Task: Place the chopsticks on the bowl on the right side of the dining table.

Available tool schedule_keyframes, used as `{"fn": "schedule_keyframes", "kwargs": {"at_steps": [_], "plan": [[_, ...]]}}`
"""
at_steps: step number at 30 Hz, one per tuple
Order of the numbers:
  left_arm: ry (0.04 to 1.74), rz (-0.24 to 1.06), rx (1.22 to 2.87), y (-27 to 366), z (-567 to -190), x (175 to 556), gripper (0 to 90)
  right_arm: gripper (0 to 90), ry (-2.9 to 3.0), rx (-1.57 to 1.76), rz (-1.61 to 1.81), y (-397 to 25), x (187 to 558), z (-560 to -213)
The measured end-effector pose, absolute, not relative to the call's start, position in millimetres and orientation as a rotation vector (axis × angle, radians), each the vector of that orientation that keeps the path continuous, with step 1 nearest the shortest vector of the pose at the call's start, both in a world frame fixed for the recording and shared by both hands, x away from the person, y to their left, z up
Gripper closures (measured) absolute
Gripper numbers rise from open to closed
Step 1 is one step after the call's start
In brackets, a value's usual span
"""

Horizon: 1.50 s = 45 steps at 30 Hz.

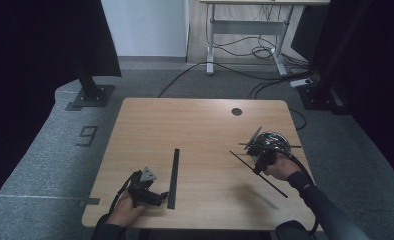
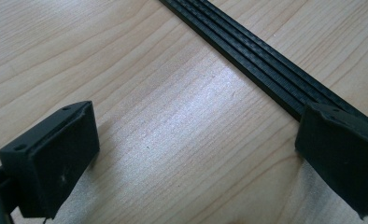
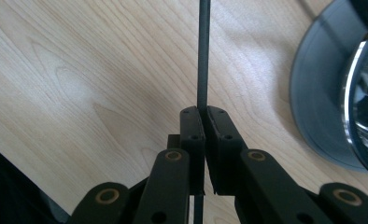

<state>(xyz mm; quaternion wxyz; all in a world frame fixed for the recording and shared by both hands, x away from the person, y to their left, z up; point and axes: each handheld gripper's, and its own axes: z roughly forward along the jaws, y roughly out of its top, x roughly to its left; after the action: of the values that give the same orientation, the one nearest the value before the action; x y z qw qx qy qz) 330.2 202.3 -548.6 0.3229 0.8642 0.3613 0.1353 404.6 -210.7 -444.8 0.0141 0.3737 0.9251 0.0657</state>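
High view. My left gripper (image 1: 161,197) rests low on the table (image 1: 200,120), near its front edge, with my left hand (image 1: 125,210) behind it. A flat black strip (image 1: 174,177) lies on the wood just beside that gripper, on the side toward the table's middle, running from the front edge away toward the grommet hole (image 1: 236,111). My right gripper (image 1: 257,167) sits well apart from the strip, toward the table's right edge, and grips a thin black rod (image 1: 272,184) that slants across the wood. Just beyond that gripper stands a shiny domed object (image 1: 270,142); its make cannot be told.

Left gripper view. My left gripper (image 2: 191,154) stands wide open, bare wood between the two pads (image 2: 56,158). The strip (image 2: 266,70), ribbed along its length, crosses the upper right and passes under the right-hand pad; whether it touches that pad cannot be told.

Right gripper view. My right gripper (image 3: 203,119) is clamped tight on the rod (image 3: 203,56), which runs straight up from between the pads. The domed object (image 3: 322,93) lies to the right of the rod, apart from it.
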Motion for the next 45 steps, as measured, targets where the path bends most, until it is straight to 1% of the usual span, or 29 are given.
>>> {"fn": "schedule_keyframes", "kwargs": {"at_steps": [14, 23, 35, 45], "plan": [[0.947, 0.356, 2.270, 202, -549, 330, 0.0, 85.6, 2.845, 1.160, 0.238, -212, 413, -412], [0.949, 0.356, 2.265, 202, -549, 330, 0.0, 85.7, 2.793, 1.182, 0.235, -220, 423, -398], [0.947, 0.357, 2.267, 202, -549, 330, 0.0, 85.7, 2.728, 1.241, 0.206, -237, 443, -401], [0.948, 0.355, 2.268, 202, -549, 330, 0.0, 85.7, 2.705, 1.261, 0.161, -246, 459, -418]]}}
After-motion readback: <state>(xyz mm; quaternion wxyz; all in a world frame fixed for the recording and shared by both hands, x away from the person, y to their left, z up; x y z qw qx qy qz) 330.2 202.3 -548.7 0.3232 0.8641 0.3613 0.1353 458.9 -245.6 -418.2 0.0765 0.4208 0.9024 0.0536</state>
